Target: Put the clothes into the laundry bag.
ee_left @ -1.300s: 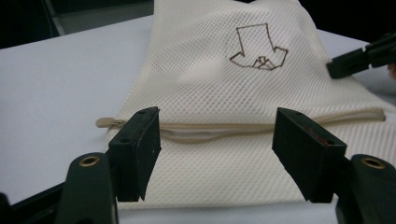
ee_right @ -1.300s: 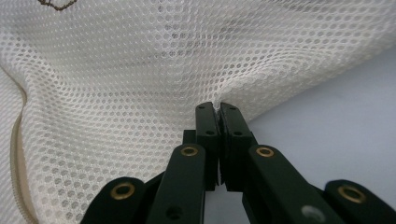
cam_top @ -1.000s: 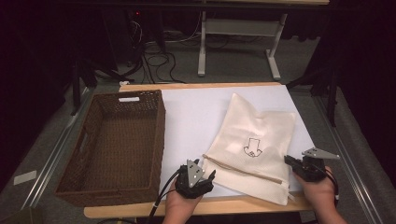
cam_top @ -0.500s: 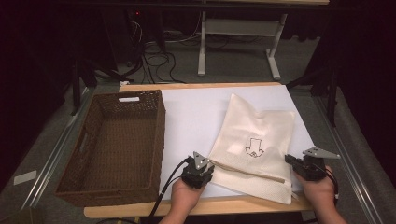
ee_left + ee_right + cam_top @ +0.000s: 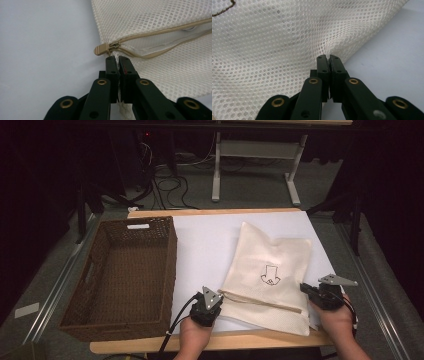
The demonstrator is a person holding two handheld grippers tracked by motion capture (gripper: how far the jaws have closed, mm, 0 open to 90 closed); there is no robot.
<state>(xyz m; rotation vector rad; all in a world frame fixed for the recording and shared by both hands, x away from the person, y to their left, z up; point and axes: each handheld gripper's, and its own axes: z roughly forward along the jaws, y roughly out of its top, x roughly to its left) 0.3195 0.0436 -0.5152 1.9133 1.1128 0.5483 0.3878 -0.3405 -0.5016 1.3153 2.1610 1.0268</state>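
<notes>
A cream mesh bag lies flat on the white table cover, on the right half of the table, with a small dark drawing printed on its upper side. Its zipper runs along the near part of the bag, from the left corner toward the right edge. In the left gripper view the zipper is partly open, and the tan pull tab sits at the left corner of the bag.

The left gripper is at the near left corner of the bag. Its jaws have just been closing, and now they pinch a thin fold of the mesh just under the pull tab, so this claw grips the bag. The tab itself is free, just beyond the jaw tips.

The right gripper is at the right edge of the bag, near the person. Its jaws are pressed together on the mesh, which puckers up at the tips in the right gripper view.

A brown woven basket stands on the left side of the table, well apart from the bag. The person's hands come in from the near edge.
</notes>
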